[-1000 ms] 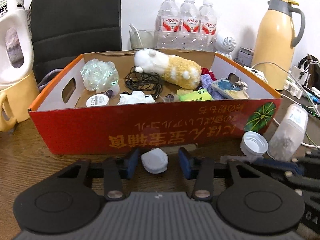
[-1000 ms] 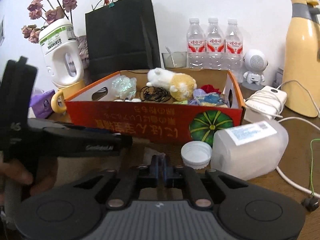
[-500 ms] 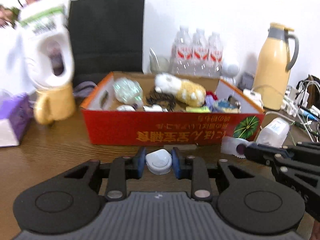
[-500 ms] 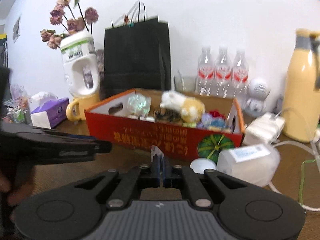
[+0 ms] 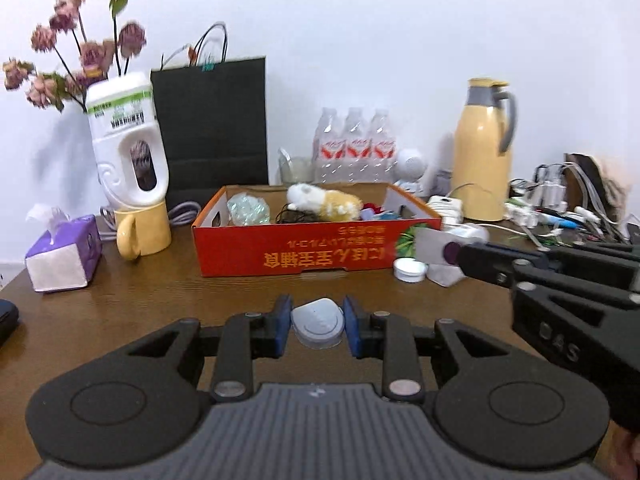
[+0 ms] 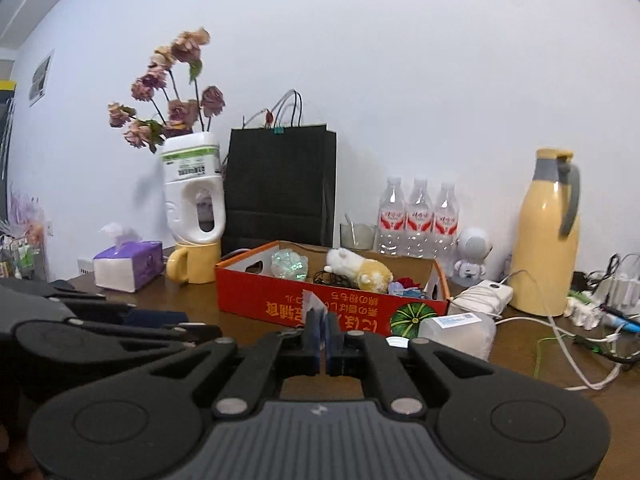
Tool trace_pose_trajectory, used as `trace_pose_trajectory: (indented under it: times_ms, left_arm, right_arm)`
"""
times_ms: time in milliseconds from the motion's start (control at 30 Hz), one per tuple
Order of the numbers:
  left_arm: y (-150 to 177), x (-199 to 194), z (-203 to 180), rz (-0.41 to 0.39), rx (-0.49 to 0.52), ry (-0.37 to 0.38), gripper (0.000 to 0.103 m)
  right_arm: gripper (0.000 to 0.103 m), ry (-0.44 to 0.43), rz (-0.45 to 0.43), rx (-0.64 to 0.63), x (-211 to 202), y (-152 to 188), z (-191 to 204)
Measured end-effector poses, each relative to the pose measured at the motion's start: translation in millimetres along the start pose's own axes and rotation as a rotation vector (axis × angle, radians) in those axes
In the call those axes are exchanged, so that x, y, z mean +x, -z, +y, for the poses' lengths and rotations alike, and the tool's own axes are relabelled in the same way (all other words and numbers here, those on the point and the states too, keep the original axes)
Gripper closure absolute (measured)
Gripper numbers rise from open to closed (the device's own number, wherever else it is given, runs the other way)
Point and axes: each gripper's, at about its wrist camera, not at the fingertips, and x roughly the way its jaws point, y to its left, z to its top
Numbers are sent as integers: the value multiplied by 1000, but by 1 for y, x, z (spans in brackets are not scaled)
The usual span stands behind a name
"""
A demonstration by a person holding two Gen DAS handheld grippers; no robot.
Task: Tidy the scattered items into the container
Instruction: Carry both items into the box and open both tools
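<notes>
glossy cardboard box, wood-grain table

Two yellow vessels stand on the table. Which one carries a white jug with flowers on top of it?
The yellow mug, left of the red box, carries the white jug. The other, the tall yellow thermos right of the box, has nothing on it.

The cardboard box is red-orange outside with yellow lettering and a green striped pumpkin print at its right end; its inner walls are white. In it lie a white-and-tan plush toy and a black cable coil. Far right stands a pale yellow thermos with a grey handle. Far left, a purple-and-white tissue box sits by a yellow mug. The paper bag is black.
</notes>
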Motion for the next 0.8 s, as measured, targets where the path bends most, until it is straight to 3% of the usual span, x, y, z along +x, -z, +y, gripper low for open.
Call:
trace_pose_trajectory:
  times_ms: [267,467,667,800]
  left_arm:
    - [27,-47,0,-26,-16,-34,75]
    - [24,-51,3,-45,-22,-42,75]
    - [-26,-12,20,-93,-21,-21,75]
    - [-74,42,35,-126,-7,-26,74]
  right_arm:
    - [101,-11,-12,52,-58,20,11]
    - [101,-12,1,70,-63,22,8]
    - [101,-38,-18,103,-23,-8,-10]
    - [101,-51,-8,126,34,-41,-27]
